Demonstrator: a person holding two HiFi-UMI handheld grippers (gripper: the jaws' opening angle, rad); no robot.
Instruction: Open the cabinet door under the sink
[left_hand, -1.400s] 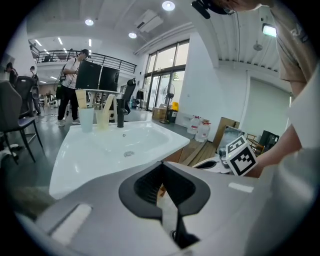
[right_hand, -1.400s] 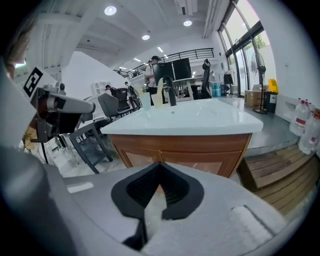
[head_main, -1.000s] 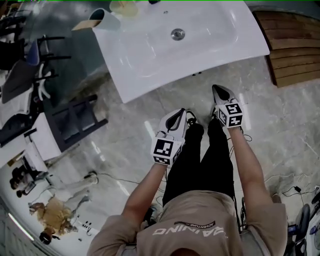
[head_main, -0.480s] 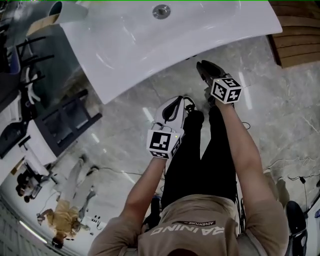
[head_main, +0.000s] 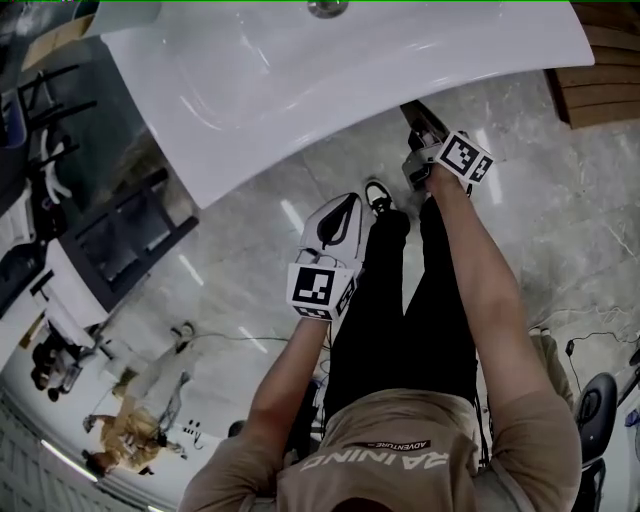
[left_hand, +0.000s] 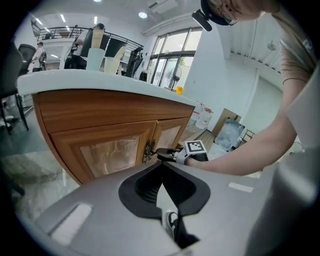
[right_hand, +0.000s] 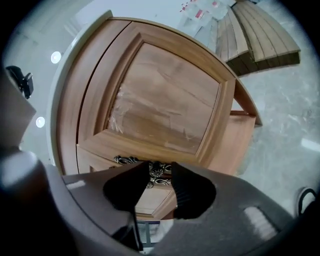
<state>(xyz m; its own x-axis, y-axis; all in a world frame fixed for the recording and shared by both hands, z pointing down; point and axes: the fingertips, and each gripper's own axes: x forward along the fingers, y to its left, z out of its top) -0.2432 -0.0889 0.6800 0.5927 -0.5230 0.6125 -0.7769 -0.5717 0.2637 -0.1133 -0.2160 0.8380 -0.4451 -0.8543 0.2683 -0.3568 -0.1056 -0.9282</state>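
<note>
A wooden cabinet with two doors (left_hand: 112, 155) stands under the white sink (head_main: 350, 80). Ornate metal handles (left_hand: 148, 150) sit at the seam between the doors. My right gripper (head_main: 410, 110) reaches under the sink's front edge and is rolled onto its side. Its jaws have just been opening. In the right gripper view they stand open (right_hand: 161, 172) with a door handle (right_hand: 157, 169) in the gap, pads not pressing. The left gripper view shows that gripper (left_hand: 162, 152) right at the handles. My left gripper (head_main: 350, 200) hangs shut and empty, back from the cabinet (left_hand: 161, 167).
Stacked wooden planks (head_main: 600, 60) lie on the marble floor to the right of the cabinet. A black rack (head_main: 120, 240) stands at the left. Cables (head_main: 590, 340) trail on the floor at the right. The person's shoe (head_main: 378, 195) is just before the cabinet. Cups (left_hand: 95, 50) stand on the countertop.
The right gripper has gone forward under the sink's edge, rolled onto its side and opened its jaws. The left gripper has sunk a little. The sink fills more of the head view.
</note>
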